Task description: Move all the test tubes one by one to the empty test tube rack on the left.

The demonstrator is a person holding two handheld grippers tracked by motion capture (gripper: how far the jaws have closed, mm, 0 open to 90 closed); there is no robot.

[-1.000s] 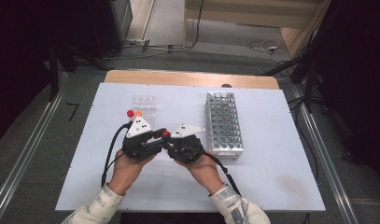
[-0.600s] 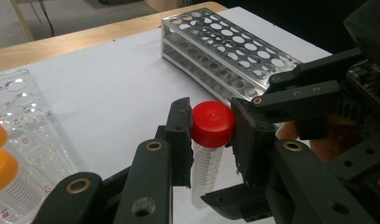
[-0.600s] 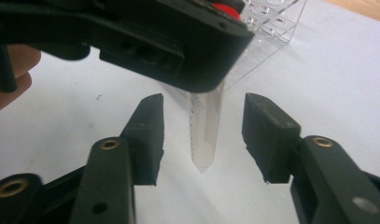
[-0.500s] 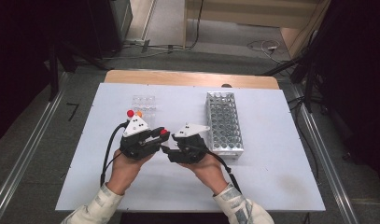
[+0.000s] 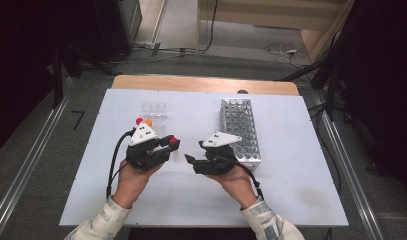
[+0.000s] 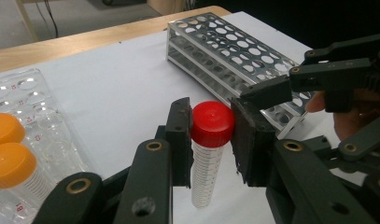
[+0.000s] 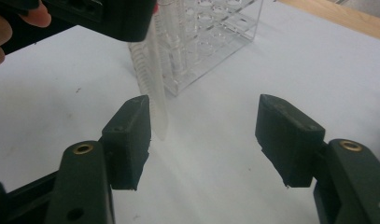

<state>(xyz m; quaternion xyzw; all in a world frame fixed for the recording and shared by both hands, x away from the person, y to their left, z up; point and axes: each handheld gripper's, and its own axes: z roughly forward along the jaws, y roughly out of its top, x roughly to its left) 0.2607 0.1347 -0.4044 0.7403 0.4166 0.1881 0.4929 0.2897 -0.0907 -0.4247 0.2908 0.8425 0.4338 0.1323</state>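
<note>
Near the counter's [image 5: 291, 200] middle, the left gripper [image 6: 208, 135] clamps a red-capped tube [image 6: 207, 149] upright by its cap; the right gripper [image 7: 204, 135] waits wide-jawed beside it. Farther right, the metal rack [image 5: 239, 131] looks empty, so racking apparently remains.

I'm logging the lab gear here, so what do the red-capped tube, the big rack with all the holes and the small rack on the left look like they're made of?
Red-capped tube: clear plastic by the look, printed graduations, glossy red cap, held in the left gripper.
Big rack: probably metal, with a silvery, reflective finish and punched round holes.
Small rack: transparent, likely acrylic; the table shows through it.
</note>
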